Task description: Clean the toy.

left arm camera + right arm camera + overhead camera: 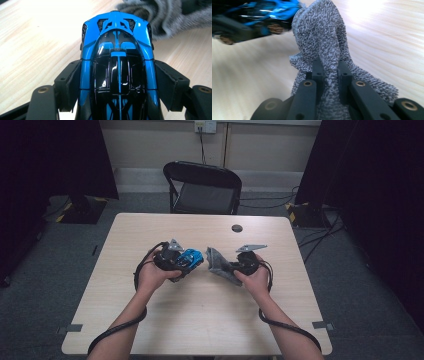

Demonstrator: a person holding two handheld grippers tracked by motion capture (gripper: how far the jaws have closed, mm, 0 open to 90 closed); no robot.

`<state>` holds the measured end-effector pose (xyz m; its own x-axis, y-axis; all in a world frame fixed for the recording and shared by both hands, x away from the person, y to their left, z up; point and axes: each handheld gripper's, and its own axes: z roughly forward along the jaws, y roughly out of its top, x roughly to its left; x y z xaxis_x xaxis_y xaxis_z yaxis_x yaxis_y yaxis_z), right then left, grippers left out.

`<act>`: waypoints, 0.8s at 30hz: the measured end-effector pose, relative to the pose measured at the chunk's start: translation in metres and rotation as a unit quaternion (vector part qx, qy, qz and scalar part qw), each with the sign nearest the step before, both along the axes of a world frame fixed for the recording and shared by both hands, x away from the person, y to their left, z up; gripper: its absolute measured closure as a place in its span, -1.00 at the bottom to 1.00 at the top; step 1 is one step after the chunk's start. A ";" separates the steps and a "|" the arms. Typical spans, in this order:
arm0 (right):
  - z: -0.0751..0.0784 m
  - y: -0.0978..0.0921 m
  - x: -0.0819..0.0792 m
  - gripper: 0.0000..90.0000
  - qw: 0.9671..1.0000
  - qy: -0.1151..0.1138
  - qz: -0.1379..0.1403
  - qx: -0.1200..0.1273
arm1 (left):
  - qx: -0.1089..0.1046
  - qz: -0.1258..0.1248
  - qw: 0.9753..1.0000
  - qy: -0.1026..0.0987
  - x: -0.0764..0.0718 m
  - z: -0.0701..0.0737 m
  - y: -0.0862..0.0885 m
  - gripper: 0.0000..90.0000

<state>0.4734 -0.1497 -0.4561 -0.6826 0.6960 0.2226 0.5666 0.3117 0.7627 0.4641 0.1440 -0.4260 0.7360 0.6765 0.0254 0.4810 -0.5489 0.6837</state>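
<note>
toy car (116,67) | clamped in left claw (192,260), rear cut off | grey cloth (324,50) pinched in right claw (329,72)

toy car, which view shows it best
The left gripper view: the toy car sits sharp between that gripper's jaws. The high view shows it small; the right gripper view shows it blurred beside the cloth.

High view: dim, dark at both sides; table (200,320) evenly lit. Left gripper view: sharp, glossy highlights on the toy car (117,67). Right gripper view: motion-blurred, washed-out glare upper right; the cloth (324,40) is in focus.
</note>
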 end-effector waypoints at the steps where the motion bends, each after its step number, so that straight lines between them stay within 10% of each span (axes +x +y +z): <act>1: 0.000 -0.004 0.002 0.80 1.000 -0.001 -0.006 -0.001 | -0.001 0.000 1.000 -0.001 -0.001 0.002 0.000 -0.37; 24: -0.007 0.030 -0.001 0.80 0.999 0.012 0.020 0.024 | -0.013 -0.005 1.000 -0.010 0.007 0.021 -0.014 -0.37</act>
<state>0.4720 -0.1199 -0.4629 -0.7033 0.6571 0.2712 0.5730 0.2981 0.7634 0.4712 0.1302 -0.4051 0.7427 0.6692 0.0230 0.4613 -0.5363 0.7068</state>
